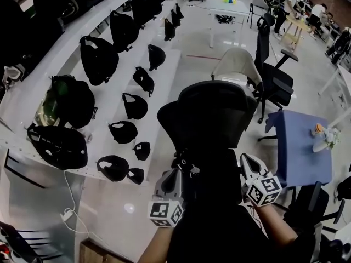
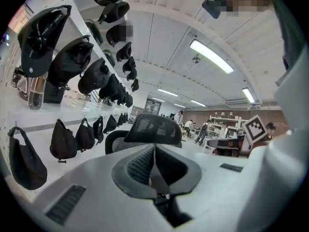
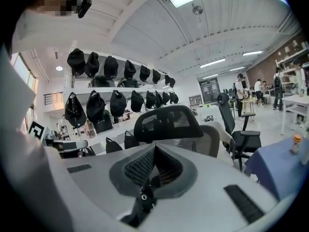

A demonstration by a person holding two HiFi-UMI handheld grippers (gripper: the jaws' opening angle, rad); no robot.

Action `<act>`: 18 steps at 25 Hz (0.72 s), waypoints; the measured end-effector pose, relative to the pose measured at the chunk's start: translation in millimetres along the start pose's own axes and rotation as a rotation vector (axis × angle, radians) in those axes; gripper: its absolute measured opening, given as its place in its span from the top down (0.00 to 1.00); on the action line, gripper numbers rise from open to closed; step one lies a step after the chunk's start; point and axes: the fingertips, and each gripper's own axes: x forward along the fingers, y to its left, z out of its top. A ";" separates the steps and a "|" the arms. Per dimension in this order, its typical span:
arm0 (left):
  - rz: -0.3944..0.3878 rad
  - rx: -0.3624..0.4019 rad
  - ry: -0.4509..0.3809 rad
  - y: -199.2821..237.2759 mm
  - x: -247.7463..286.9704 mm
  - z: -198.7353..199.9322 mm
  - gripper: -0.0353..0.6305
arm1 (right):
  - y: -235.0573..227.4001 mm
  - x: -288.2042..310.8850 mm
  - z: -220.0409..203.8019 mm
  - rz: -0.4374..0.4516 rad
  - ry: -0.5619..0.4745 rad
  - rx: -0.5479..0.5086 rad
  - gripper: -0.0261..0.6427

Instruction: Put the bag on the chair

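A black mesh office chair (image 1: 211, 111) stands straight ahead, its back towards me; it also shows in the left gripper view (image 2: 153, 128) and the right gripper view (image 3: 166, 122). A black bag (image 1: 211, 201) hangs low in front of it, between my two grippers. My left gripper (image 1: 176, 173) is at the bag's left side, jaws shut (image 2: 154, 150) with a black strap (image 2: 166, 208) pinched at their base. My right gripper (image 1: 245, 162) is at the bag's right side, jaws shut (image 3: 154, 150) on a black strap with a rivet (image 3: 141, 198). Most of the bag is dark and hard to make out.
White shelves (image 1: 164, 75) at the left carry several black bags and caps. A beige chair (image 1: 237, 64) and another black chair (image 1: 272, 78) stand behind the mesh chair. A blue table (image 1: 301, 147) is at the right. People stand at the far right (image 1: 288, 4).
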 end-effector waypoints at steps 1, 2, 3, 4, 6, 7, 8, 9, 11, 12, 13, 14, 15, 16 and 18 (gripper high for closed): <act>-0.010 0.007 -0.004 -1.0 0.7 1.1 0.92 | -1.4 -0.1 0.1 -0.008 0.000 0.001 0.96; -0.020 0.012 -0.007 -1.7 1.3 2.3 0.92 | -2.5 0.1 -0.3 -0.016 0.001 0.000 0.96; -0.030 0.012 -0.010 -2.0 1.9 3.4 0.92 | -3.0 0.5 -1.0 -0.021 0.002 -0.004 0.96; -0.037 0.009 -0.011 -1.8 2.7 3.9 0.92 | -3.3 0.9 -1.8 -0.025 0.004 -0.012 0.96; -0.045 0.005 -0.010 -1.6 5.8 3.4 0.92 | -4.0 1.4 -3.1 -0.030 0.008 -0.030 0.96; -0.048 0.006 -0.007 -1.9 7.8 2.4 0.92 | -5.0 1.1 -3.6 -0.034 0.010 -0.036 0.96; -0.050 0.007 -0.004 -2.4 9.9 1.2 0.92 | -6.3 0.7 -4.1 -0.039 0.012 -0.040 0.96; -0.051 0.008 -0.001 -2.8 11.7 0.2 0.92 | -7.7 0.4 -4.7 -0.044 0.014 -0.043 0.96; -0.050 0.007 0.006 -2.6 14.1 -1.1 0.92 | -9.6 0.5 -6.1 -0.051 0.018 -0.044 0.96; -0.047 0.005 0.009 -2.3 15.0 -1.4 0.92 | -10.2 0.7 -6.9 -0.053 0.021 -0.044 0.96; -0.045 0.001 0.012 -1.9 15.7 -1.6 0.92 | -10.9 0.9 -7.7 -0.055 0.026 -0.044 0.96; -0.043 -0.002 0.015 -1.8 16.3 -2.0 0.92 | -11.7 0.8 -8.6 -0.058 0.032 -0.044 0.96; -0.040 0.001 0.017 -2.0 16.9 -2.5 0.92 | -12.7 0.7 -9.7 -0.062 0.039 -0.046 0.96; -0.037 0.012 0.021 -2.2 17.5 -3.0 0.92 | -13.7 1.0 -10.9 -0.066 0.046 -0.049 0.96; -0.032 0.023 0.030 -1.4 19.8 -4.5 0.92 | -15.1 3.3 -12.6 -0.073 0.058 -0.056 0.96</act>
